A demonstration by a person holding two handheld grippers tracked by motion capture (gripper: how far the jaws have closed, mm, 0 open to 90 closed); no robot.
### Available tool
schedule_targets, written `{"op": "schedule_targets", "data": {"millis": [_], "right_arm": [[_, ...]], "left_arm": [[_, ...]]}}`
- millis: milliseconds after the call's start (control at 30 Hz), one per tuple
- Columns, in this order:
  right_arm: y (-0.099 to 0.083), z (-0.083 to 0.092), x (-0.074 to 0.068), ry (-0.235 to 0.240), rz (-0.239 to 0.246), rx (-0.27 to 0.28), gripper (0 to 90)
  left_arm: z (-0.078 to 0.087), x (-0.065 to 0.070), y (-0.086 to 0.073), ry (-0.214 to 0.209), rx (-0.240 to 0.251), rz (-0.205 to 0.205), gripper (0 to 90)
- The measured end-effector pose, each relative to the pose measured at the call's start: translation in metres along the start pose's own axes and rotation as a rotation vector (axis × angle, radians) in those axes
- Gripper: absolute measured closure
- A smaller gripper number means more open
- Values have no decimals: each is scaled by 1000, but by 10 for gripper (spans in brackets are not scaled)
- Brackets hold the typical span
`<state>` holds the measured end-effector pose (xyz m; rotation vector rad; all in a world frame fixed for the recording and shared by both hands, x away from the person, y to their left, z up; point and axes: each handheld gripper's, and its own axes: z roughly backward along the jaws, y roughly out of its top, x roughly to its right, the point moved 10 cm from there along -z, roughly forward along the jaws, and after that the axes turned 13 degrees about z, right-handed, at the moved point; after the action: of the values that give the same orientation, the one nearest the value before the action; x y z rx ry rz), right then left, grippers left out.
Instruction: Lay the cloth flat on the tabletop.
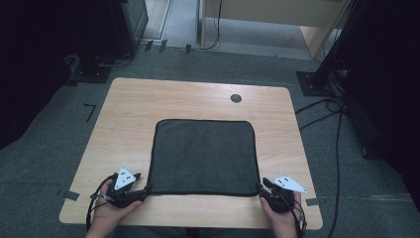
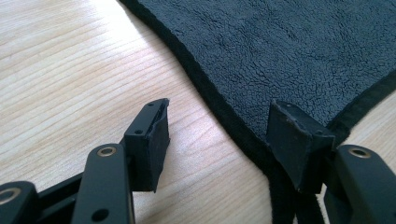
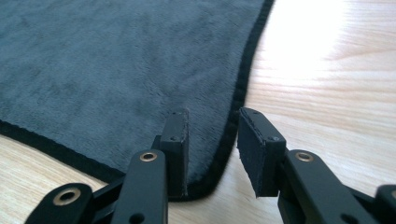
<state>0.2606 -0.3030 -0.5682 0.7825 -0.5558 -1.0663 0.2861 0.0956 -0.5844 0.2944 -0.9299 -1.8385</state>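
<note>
A dark grey cloth [image 1: 203,156] lies spread flat on the light wooden table [image 1: 148,99], roughly centred and reaching toward the near edge. It is close to square with rounded corners and has a black stitched border running all the way round. Its surface is a soft, nubbly pile, seen in the left gripper view [image 2: 289,51], and looks smoother and faintly bluish in the right gripper view [image 3: 107,60]. No folds or wrinkles show; it rests fully on the tabletop. Its near left corner sits between the parted jaws of the left gripper [image 2: 219,135], and its near right corner's edge lies between the parted jaws of the right gripper [image 3: 212,140].
</note>
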Motion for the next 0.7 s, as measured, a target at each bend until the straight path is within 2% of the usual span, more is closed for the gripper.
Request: {"op": "schedule_targets", "data": {"millis": [67,333,533,700], "right_arm": [[2,-2,-2,3,21,7,635],[17,-8,-11,26,40,26,593],[51,-16,-27,89,79,64,572],[91,-29,-44,135,110,106,540]], "left_arm": [[0,0,0,0,0,0,392],[0,0,0,-1,1,1,403],[0,0,0,-4,2,8,403],[0,0,0,-4,2,8,401]]}}
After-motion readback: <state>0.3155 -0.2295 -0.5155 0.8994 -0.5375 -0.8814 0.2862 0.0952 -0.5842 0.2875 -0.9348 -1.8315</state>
